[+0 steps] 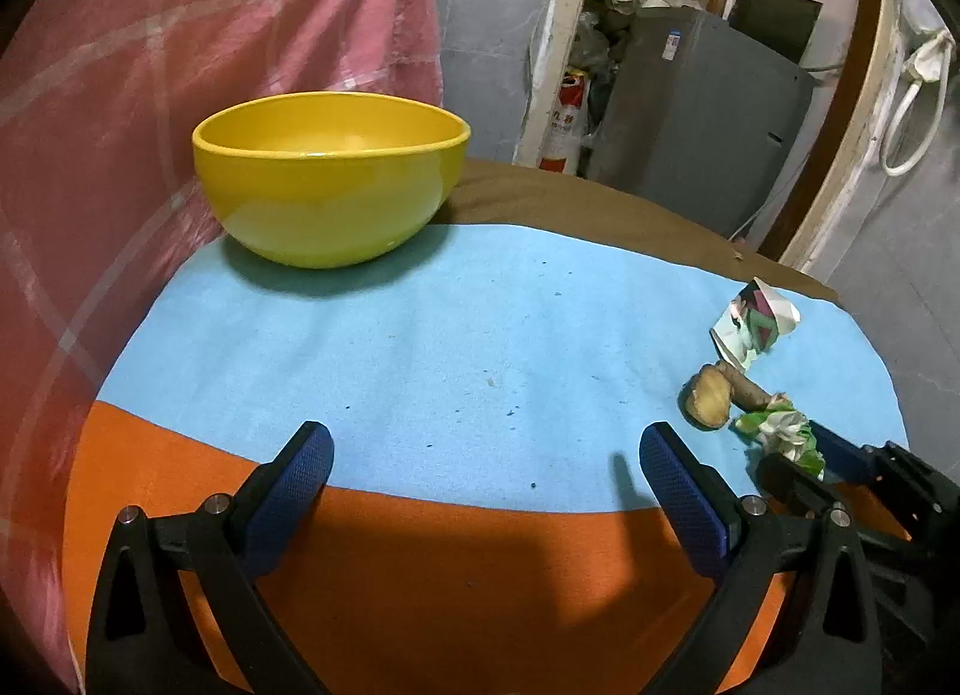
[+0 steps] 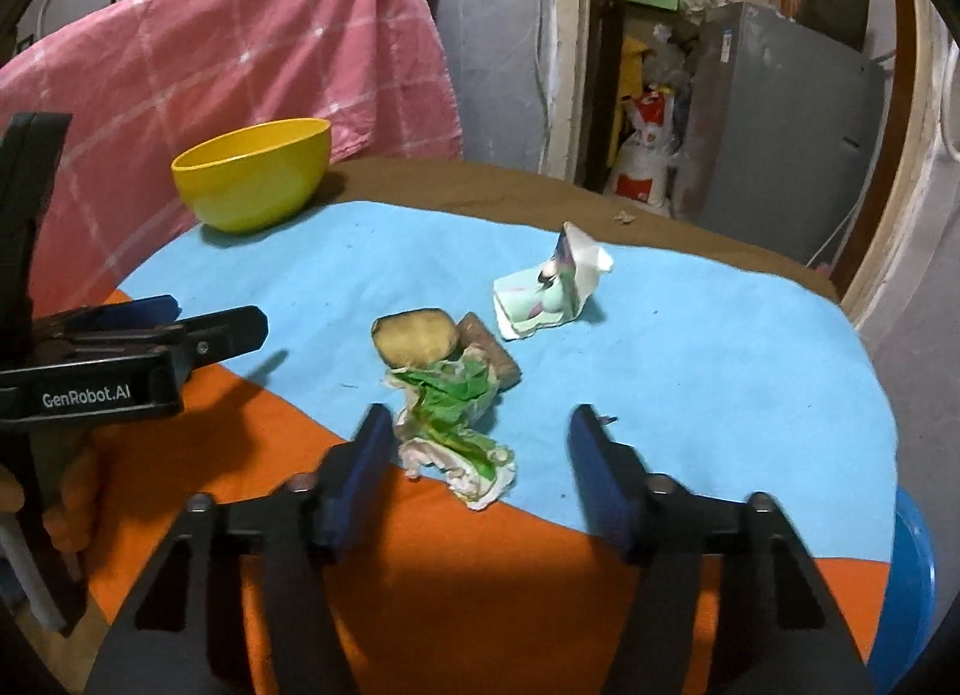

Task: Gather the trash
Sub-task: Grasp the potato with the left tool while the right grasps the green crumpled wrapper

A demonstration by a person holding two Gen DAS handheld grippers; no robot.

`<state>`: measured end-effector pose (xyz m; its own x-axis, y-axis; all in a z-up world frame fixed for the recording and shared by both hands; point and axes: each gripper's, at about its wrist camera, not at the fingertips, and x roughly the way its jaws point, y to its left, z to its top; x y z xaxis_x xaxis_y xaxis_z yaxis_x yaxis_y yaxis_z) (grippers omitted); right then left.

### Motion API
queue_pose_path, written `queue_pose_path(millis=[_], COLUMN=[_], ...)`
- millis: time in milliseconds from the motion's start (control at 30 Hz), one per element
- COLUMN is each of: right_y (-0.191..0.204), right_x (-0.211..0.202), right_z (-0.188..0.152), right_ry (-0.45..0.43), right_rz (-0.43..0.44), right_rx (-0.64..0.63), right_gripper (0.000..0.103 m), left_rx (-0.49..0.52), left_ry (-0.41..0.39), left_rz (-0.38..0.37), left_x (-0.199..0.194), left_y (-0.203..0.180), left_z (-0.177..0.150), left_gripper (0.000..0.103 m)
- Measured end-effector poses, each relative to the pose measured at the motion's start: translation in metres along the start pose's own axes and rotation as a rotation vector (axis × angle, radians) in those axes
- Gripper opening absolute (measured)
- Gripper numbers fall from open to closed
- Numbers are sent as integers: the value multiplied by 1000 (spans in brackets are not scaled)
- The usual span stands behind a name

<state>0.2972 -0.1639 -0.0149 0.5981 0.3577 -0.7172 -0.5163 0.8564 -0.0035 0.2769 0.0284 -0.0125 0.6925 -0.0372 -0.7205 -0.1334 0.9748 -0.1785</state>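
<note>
A yellow bowl [image 1: 330, 173] stands at the far left of the blue cloth; it also shows in the right wrist view [image 2: 252, 173]. A crumpled green and white wrapper [image 2: 456, 431] lies between my right gripper's [image 2: 480, 443] open fingers, nearer the left one. Behind it lie a tan potato-like lump [image 2: 414, 344], a brown piece [image 2: 489, 356] and a crumpled white printed carton [image 2: 549, 293]. My left gripper [image 1: 486, 455] is open and empty over the cloth, left of the trash [image 1: 774, 425].
The round table has a blue cloth [image 1: 480, 323] over an orange one [image 1: 450, 587], with a brown edge [image 2: 480, 179] at the back. A pink checked cloth [image 2: 240, 59] hangs behind the bowl. A grey cabinet [image 1: 708, 113] stands beyond the table.
</note>
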Motion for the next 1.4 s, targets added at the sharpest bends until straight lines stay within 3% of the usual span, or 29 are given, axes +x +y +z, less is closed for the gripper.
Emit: queue_pose_path(millis=[167,467,733,1067,1400], right_y=[-10,-41,-60,-60,-54], right_x=[-3,-16,-21,-20,-16], right_z=[-1,-4,-6,-6,-6], right_ry=[-13,-30,-43,-39,-28], right_rz=[6,-31,-41,-38,-41], right_rx=[49,142,208,200,177], right_gripper=[18,16,16,17,23], left_rx=[80,272,375,427,373], left_ry=[9,36,85,68,67], left_rz=[-40,-82,-84,-112,-154], left_x=[-2,10,34,40,36], left_y=[-17,-62,-93,-98,-92], left_z=[-3,-5,4,1,4], left_gripper=[101,96,65,31,26])
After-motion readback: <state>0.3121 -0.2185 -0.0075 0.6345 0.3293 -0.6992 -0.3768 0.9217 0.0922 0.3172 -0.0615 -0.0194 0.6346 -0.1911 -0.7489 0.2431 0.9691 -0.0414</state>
